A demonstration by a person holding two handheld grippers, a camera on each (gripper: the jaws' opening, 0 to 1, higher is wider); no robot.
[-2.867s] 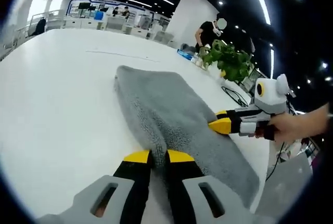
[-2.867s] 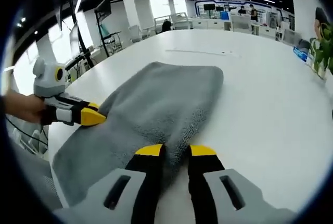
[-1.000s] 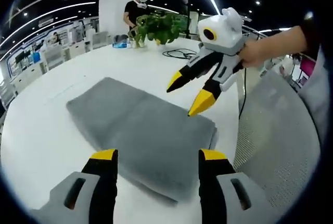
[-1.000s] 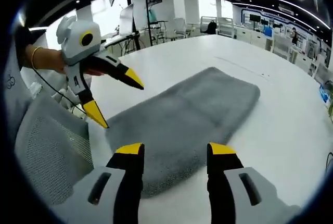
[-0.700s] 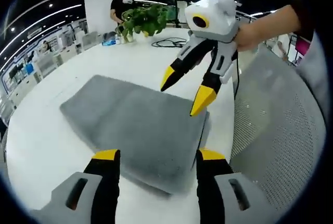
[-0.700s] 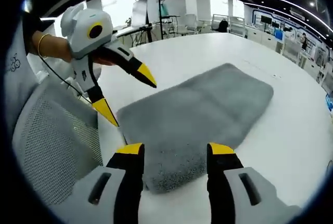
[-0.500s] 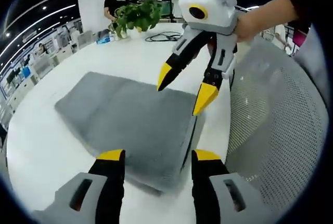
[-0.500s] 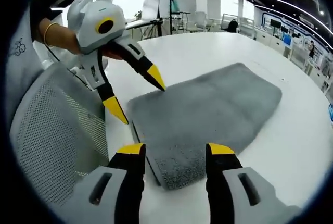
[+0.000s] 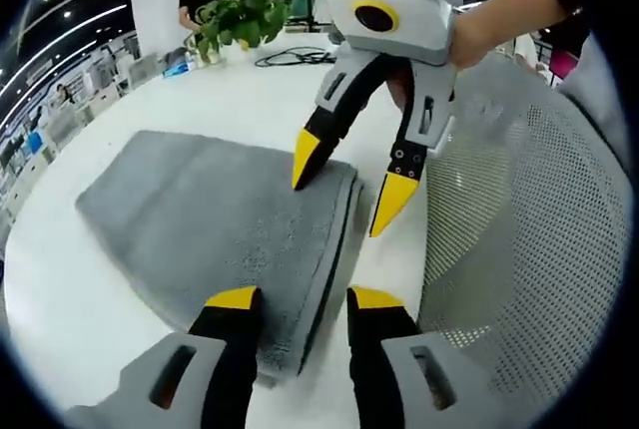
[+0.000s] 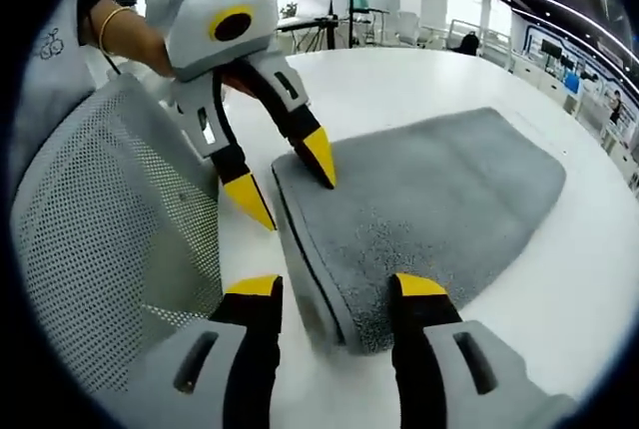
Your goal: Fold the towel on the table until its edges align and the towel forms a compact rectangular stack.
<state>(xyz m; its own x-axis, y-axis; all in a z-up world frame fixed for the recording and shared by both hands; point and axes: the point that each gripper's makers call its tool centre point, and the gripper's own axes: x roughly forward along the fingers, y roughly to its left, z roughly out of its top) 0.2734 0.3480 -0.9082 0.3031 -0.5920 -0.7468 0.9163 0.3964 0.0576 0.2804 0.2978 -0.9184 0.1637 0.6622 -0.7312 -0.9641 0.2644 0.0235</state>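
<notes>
Both grippers now lower | one towel (image 9: 210, 219), two grippers (image 9: 300, 301) (image 10: 334, 289), jaws apart, straddling its edge | white table (image 9: 250, 100), office hall, plant (image 9: 235, 15) at 11 o'clock

White table (image 9: 200, 110) (image 10: 419, 75), round-edged, glossy. Grey towel (image 9: 200, 219) (image 10: 429, 210) lies flat on it, folded into layers, near the table edge; folded edge faces the mesh chair side. At the far side in the left gripper view: potted plant (image 9: 235, 18), black cable (image 9: 290, 55) coiled beside it, small blue item (image 9: 175, 68) near the plant, too small to identify.
</notes>
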